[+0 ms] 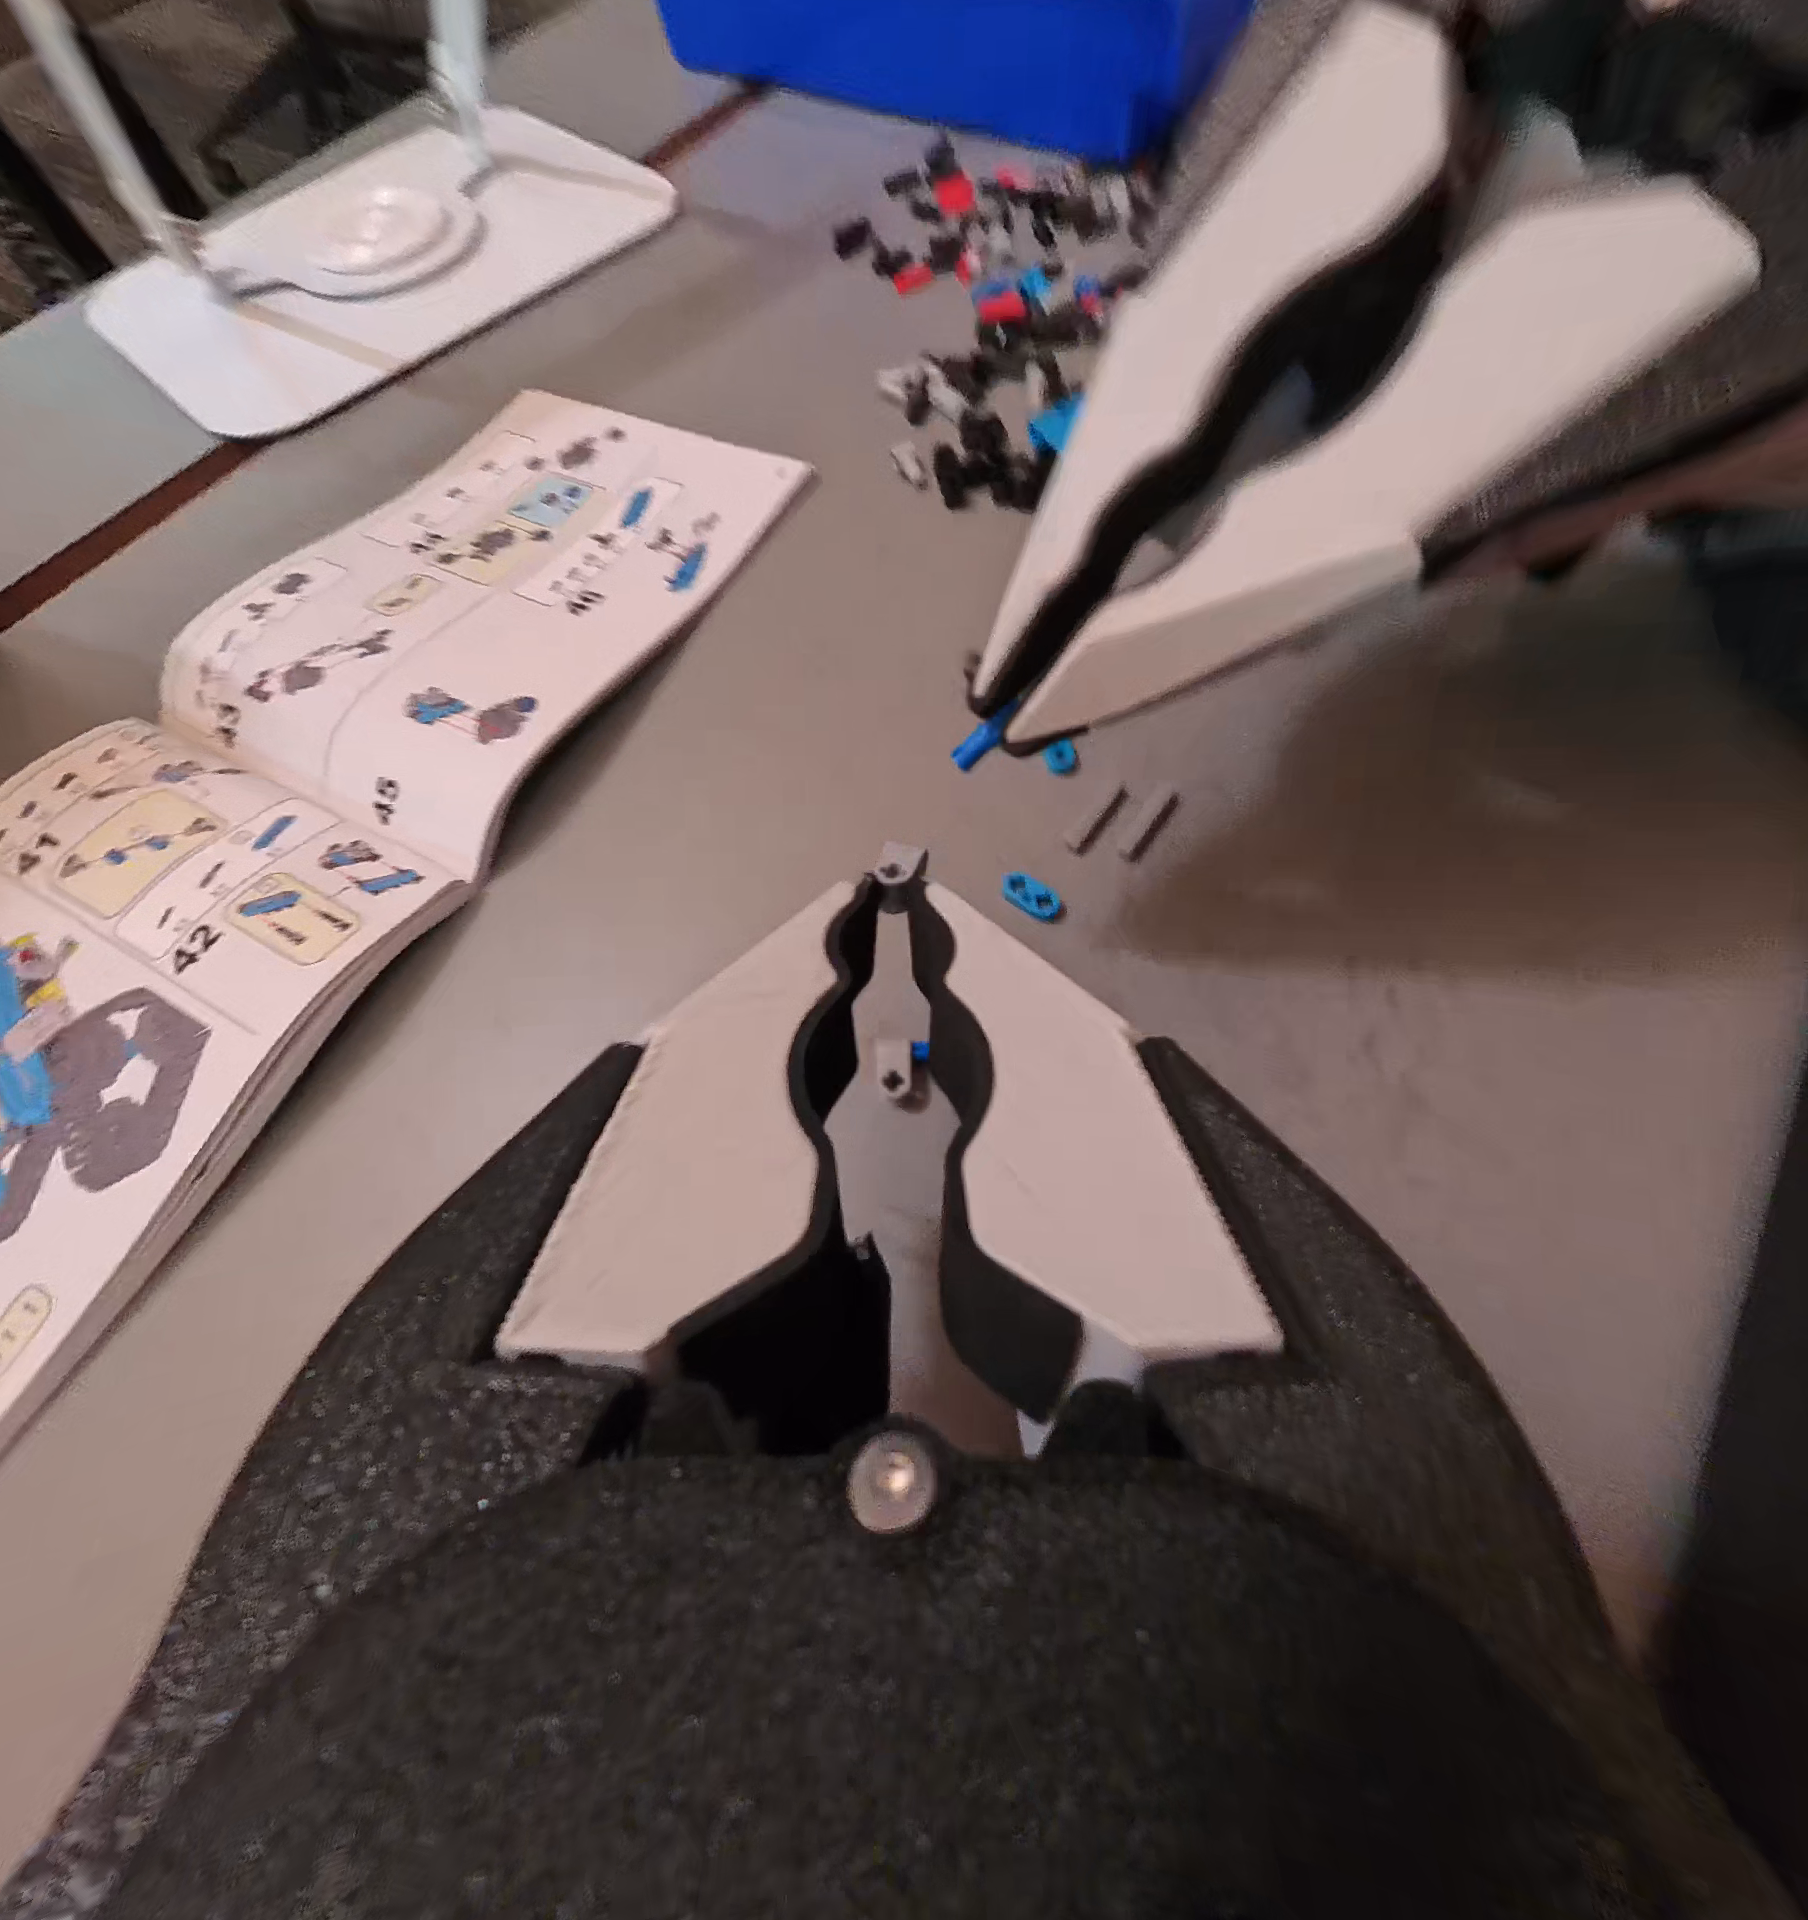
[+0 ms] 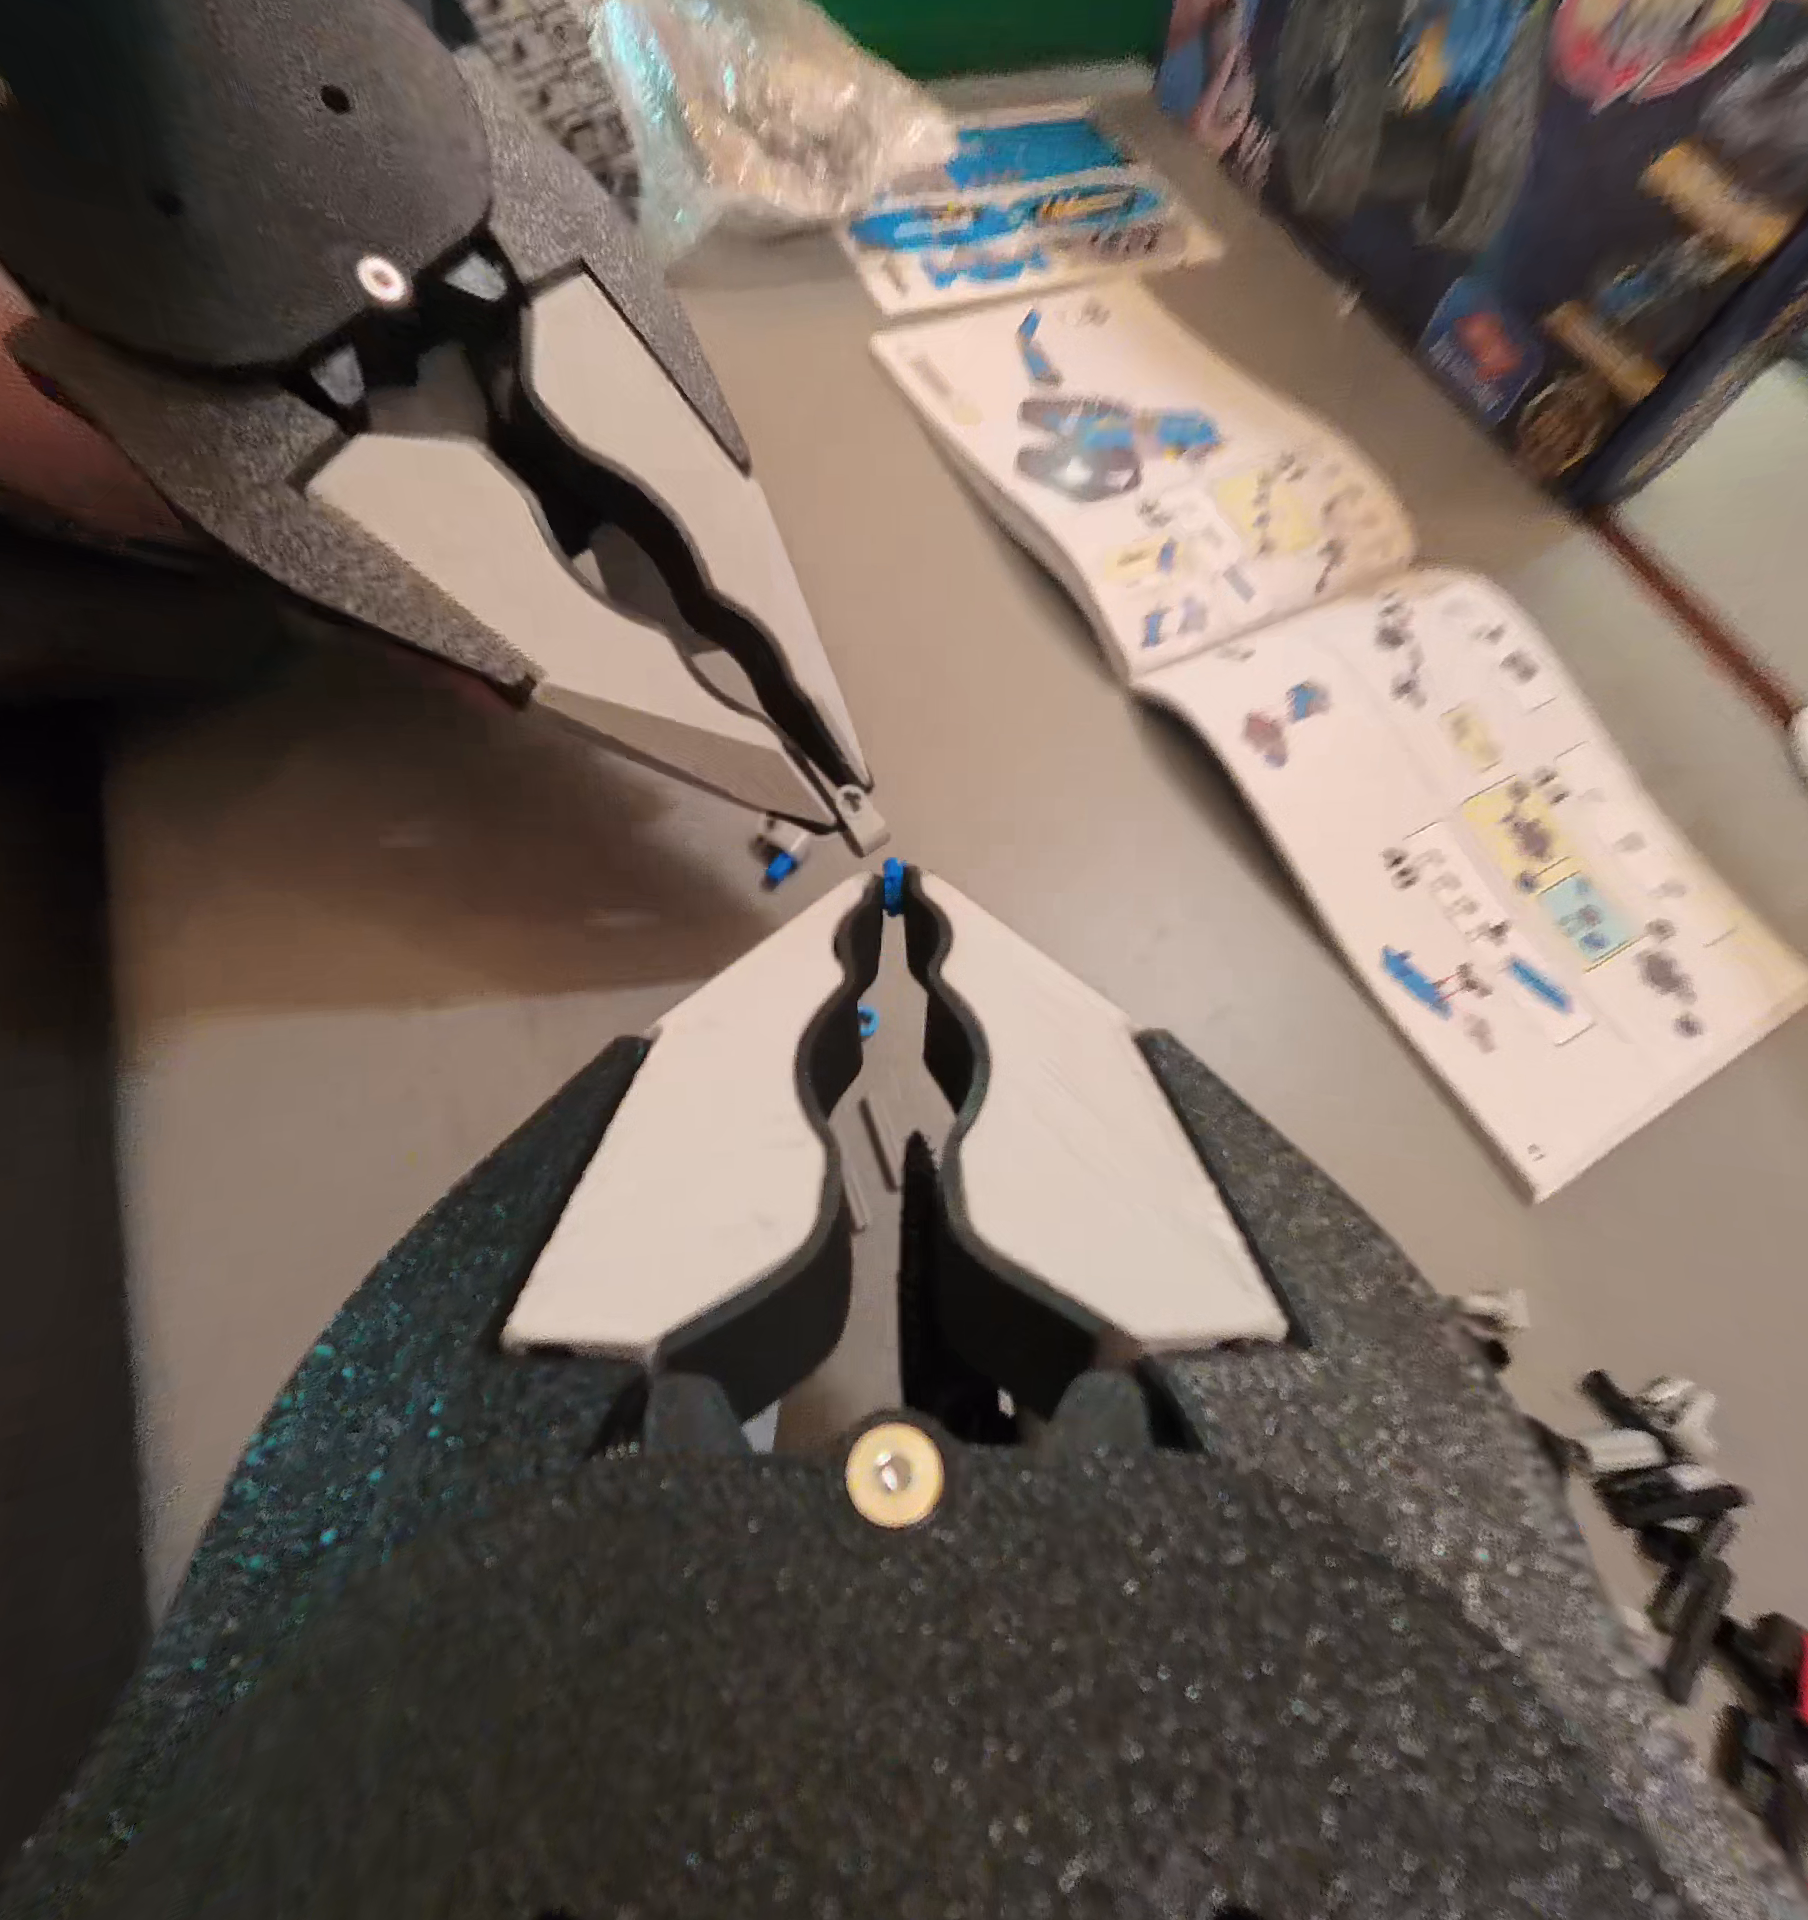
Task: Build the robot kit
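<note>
The left tool (image 1: 898,871) pinches a small grey piece (image 1: 900,864) at its tips, above the grey surface (image 1: 671,748). The right tool (image 2: 892,883) grips a blue pin (image 2: 892,881), tips near the left's. 2 grey rods (image 1: 1123,821) and a blue link (image 1: 1032,896) lie just beside them; an open booklet (image 1: 380,675) lies nearby.

A grey surface (image 1: 671,727) carries everything. An open booklet (image 1: 339,748) lies on it to the left in the left wrist view, with a white lamp base (image 1: 380,270) beyond it and a blue box (image 1: 941,62) at the far edge. In front of the box is a heap of small black, red and blue pieces (image 1: 993,312). Nearer lie two grey rods (image 1: 1123,821) side by side, with a flat blue link (image 1: 1032,896) just beside them. The right wrist view adds a second, closed booklet (image 2: 1025,208), crinkled clear plastic (image 2: 765,114) and a printed box (image 2: 1565,208).
</note>
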Demonstrator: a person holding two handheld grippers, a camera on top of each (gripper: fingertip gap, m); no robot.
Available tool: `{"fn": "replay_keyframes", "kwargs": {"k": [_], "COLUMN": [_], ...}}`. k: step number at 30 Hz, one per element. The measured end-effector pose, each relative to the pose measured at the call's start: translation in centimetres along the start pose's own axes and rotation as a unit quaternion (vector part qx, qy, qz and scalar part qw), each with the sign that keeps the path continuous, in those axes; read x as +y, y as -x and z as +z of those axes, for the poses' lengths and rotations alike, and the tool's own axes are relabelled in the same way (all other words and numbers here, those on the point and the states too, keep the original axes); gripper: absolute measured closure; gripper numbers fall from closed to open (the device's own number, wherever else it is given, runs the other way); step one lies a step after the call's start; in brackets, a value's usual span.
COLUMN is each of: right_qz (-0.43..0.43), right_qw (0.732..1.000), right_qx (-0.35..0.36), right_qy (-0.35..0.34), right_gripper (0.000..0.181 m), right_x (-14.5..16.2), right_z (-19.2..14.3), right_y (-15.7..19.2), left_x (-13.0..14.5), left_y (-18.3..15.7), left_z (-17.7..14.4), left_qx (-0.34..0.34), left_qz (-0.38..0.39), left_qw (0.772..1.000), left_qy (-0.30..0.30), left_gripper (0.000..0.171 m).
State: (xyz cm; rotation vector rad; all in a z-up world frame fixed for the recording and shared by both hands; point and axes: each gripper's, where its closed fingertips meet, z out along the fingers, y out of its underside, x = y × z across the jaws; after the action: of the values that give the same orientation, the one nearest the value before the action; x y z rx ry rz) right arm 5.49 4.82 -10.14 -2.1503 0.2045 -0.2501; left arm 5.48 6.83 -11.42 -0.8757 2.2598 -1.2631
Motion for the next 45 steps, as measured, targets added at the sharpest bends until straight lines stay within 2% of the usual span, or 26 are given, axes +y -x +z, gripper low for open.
{"fn": "replay_keyframes", "kwargs": {"k": [5, 7, 9, 12, 14, 15, 17, 21, 23, 31, 37, 45], "right_qz": [-0.031, -0.037, -0.047, -0.081, -0.094, -0.097, -0.082, -0.001, 0.006, 0.019, 0.017, 0.019], "right_qw": [0.994, 0.992, 0.993, 0.988, 0.980, 0.968, 0.936, 0.890, 0.866, 0.843, 0.840, 0.847], "right_qx": [0.099, 0.114, 0.107, 0.086, 0.016, -0.028, -0.035, -0.054, -0.046, -0.040, -0.040, -0.038], "right_qy": [-0.021, -0.030, -0.009, 0.099, 0.175, 0.231, 0.341, 0.453, 0.498, 0.536, 0.541, 0.530], "right_gripper": [0.179, 0.178, 0.178, 0.178, 0.178, 0.178, 0.178, 0.178, 0.178, 0.178, 0.177, 0.163], "right_x": [-2.4, -3.1, -2.5, 1.0, 3.2, 4.9, 8.1, 11.4, 12.9, 13.9, 14.1, 14.0], "right_z": [0.2, 0.2, 0.6, 0.8, -0.6, -1.9, -5.3, -9.7, -10.7, -11.6, -11.6, -11.4], "right_y": [-0.6, -0.6, -0.3, -0.3, 1.1, 2.1, 1.6, 2.0, 1.8, 2.1, 2.0, 2.0], "left_x": [-1.9, -2.1, -1.7, -0.5, -0.3, -0.3, -0.3, -0.5, -0.5, -0.6, -0.6, -0.4], "left_y": [2.0, 2.1, 2.3, 2.9, 2.9, 2.9, 3.1, 3.1, 2.9, 2.8, 2.8, 2.7], "left_z": [-1.4, -1.5, -1.4, -1.1, -0.9, -0.9, -1.0, -1.2, -1.2, -1.3, -1.3, -1.2], "left_qx": [0.001, 0.011, 0.005, -0.021, -0.020, -0.018, -0.021, -0.020, -0.017, -0.019, -0.019, -0.021], "left_qz": [-0.112, -0.128, -0.131, -0.115, -0.114, -0.116, -0.115, -0.112, -0.110, -0.102, -0.102, -0.092], "left_qw": [0.991, 0.989, 0.989, 0.992, 0.993, 0.992, 0.993, 0.993, 0.993, 0.994, 0.994, 0.995], "left_qy": [-0.072, -0.079, -0.070, -0.039, -0.034, -0.035, -0.033, -0.035, -0.034, -0.033, -0.031, -0.025], "left_gripper": [0.167, 0.167, 0.167, 0.167, 0.167, 0.167, 0.167, 0.167, 0.167, 0.167, 0.166, 0.166]}}
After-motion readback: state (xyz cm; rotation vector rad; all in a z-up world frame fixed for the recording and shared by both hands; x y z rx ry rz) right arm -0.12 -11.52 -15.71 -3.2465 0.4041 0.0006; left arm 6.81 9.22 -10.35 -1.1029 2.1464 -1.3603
